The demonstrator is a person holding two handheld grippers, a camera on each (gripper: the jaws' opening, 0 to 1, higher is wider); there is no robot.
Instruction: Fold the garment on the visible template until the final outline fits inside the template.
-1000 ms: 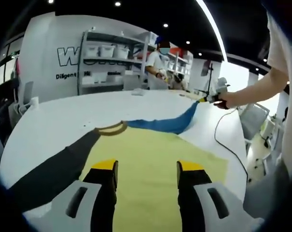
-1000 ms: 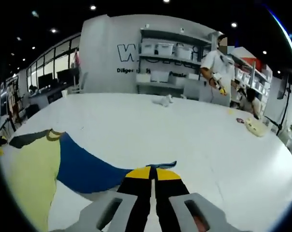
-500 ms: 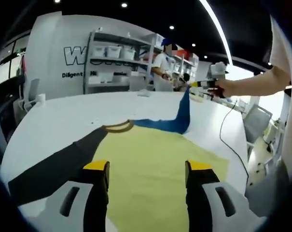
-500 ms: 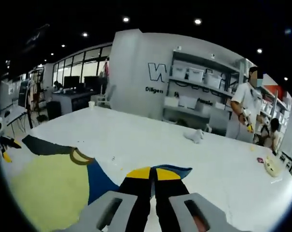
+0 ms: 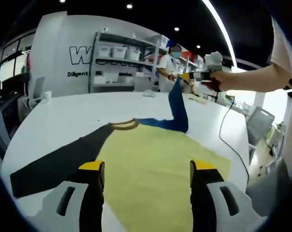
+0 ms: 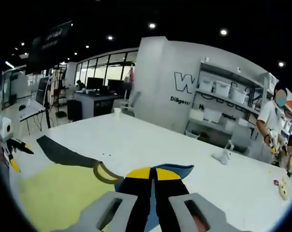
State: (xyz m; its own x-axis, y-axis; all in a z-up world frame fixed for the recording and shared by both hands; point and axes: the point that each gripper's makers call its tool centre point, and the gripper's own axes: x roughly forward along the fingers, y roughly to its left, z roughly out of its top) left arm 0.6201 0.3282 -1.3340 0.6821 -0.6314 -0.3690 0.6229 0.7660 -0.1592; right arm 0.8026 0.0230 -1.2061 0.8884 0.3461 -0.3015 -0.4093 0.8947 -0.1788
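Garment [image 5: 155, 164]: soft matt cloth, yellow body, black sleeve, blue sleeve [image 5: 177, 104] hanging limp with gentle folds; ribbed-looking collar band [image 6: 104, 173]. Bench [image 5: 63, 113]: smooth white top, faint sheen under ceiling lights. Left gripper [image 5: 146, 169]: matt black plastic jaws, yellow tips, grey moulded body. Right gripper [image 6: 153, 173]: same plastic finish, jaws pressed on blue cloth. Shelving [image 5: 124, 63]: pale metal-looking frame, translucent plastic bins.
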